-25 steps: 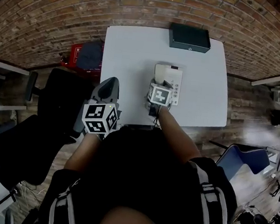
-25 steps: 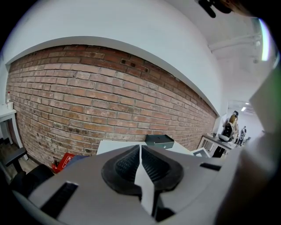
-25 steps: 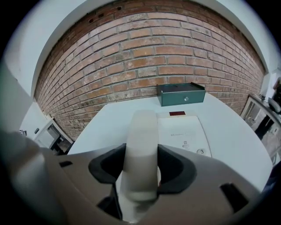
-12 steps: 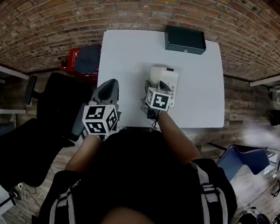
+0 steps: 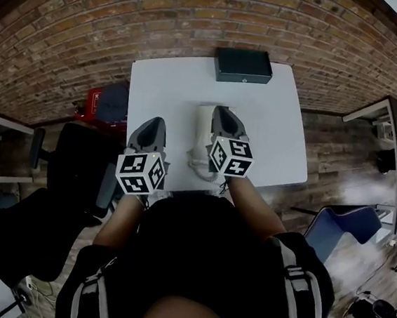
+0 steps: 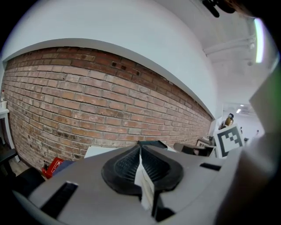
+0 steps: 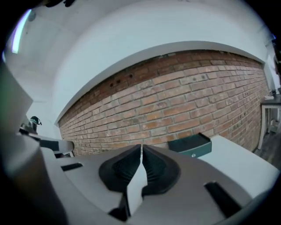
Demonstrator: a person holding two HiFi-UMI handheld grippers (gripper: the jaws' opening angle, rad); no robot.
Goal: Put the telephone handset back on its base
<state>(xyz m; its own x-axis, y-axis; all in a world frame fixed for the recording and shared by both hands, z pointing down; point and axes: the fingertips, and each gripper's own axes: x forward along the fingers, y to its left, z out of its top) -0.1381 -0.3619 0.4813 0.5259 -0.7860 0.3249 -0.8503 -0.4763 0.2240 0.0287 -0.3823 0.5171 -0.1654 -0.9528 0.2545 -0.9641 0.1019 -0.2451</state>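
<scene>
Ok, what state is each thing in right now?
Left gripper: fingers shut, empty.
Right gripper: fingers closing, nothing between them.
Telephone: on the table, partly hidden behind that gripper; handset seating unclear.
Dark box: closed, at the table's far edge.

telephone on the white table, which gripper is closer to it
Right. The right gripper hangs over the telephone, hiding part of it, its jaws closing with nothing between them. The left gripper is off to the telephone's left, clear of it.
</scene>
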